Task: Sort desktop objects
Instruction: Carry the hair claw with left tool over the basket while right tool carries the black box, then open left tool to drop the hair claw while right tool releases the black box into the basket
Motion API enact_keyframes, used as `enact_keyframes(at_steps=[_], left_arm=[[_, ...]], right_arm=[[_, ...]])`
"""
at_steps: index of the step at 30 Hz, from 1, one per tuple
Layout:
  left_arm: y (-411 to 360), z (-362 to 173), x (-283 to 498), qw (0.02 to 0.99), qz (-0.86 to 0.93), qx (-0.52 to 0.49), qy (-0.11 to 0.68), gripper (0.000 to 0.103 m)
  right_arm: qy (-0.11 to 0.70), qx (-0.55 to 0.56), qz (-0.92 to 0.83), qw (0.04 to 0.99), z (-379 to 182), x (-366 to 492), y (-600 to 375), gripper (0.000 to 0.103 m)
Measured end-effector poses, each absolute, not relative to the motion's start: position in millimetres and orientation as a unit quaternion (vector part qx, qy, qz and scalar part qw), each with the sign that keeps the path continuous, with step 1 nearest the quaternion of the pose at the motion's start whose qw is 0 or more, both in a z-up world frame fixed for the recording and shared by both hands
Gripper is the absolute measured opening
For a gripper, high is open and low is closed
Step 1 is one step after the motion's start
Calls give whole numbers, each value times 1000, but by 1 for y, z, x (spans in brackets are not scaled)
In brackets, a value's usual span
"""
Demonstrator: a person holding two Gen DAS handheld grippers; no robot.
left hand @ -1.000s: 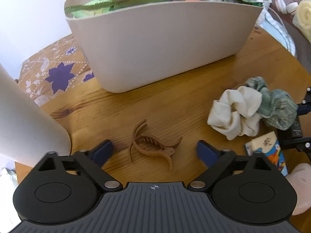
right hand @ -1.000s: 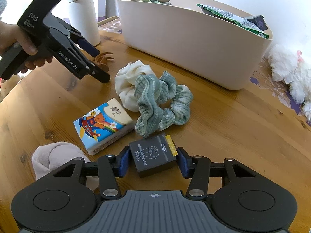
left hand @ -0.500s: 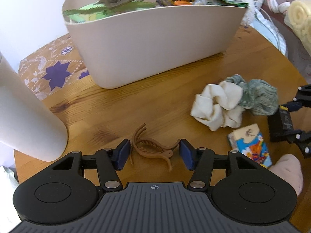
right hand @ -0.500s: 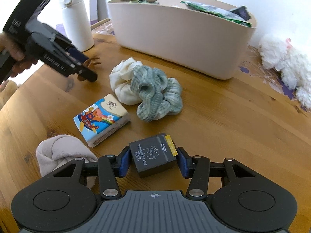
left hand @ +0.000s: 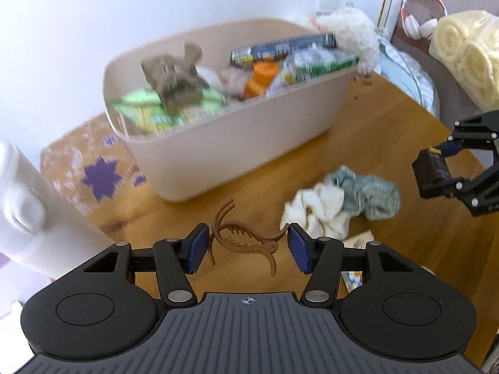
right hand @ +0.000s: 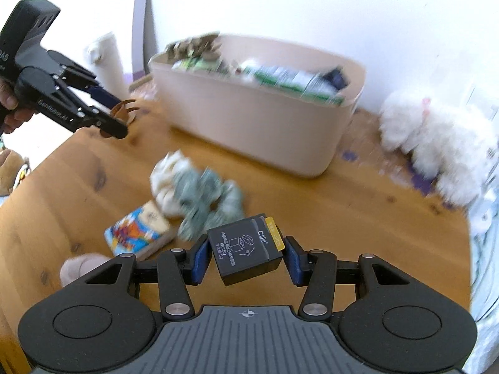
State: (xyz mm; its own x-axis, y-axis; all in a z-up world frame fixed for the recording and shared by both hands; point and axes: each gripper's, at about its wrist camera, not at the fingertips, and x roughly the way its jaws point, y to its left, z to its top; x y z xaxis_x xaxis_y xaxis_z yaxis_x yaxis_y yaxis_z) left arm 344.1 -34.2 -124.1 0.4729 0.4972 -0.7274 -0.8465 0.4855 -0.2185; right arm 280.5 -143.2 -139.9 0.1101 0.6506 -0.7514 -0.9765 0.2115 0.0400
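My left gripper (left hand: 246, 251) is shut on a brown hair claw clip (left hand: 241, 239), which hangs above the wooden table (left hand: 374, 143). My right gripper (right hand: 246, 260) is shut on a small black box (right hand: 246, 247) with a yellow tab, also lifted off the table. The beige bin (left hand: 237, 143) stands behind, full of packets, a brown claw clip and an orange thing. From the right wrist view the left gripper (right hand: 117, 118) holds the clip (right hand: 124, 109) left of the bin (right hand: 259, 124). The right gripper with the box (left hand: 433, 171) shows at the left view's right edge.
A cream scrunchie (left hand: 318, 208) and a green one (left hand: 368, 196) lie on the table beside a colourful tissue pack (right hand: 140, 232) and a pink sock (right hand: 81, 266). A white flask (left hand: 28, 212) stands at left, a white plush toy (right hand: 436, 149) at right.
My left gripper closed on the brown claw clip and lifted it off the table. My right gripper rose with the black box. Both views now look down into the bin.
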Motion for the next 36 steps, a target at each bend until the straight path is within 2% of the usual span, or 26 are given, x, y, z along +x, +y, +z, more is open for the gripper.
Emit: enact_keyframes(at_steps=[17,29,36], left_arm=[[27,-40,336,809,485,-230,241,57],[82,-45,365,773,523,-267,240,57],[106,-55,385,753,533,-296,248,57]], right_arm=[[272,-180,549,769,-68,363,-71,47],[321,-164,513,779,-76,390,-9,47],[332,-197,523,760,-86,380,21,47]])
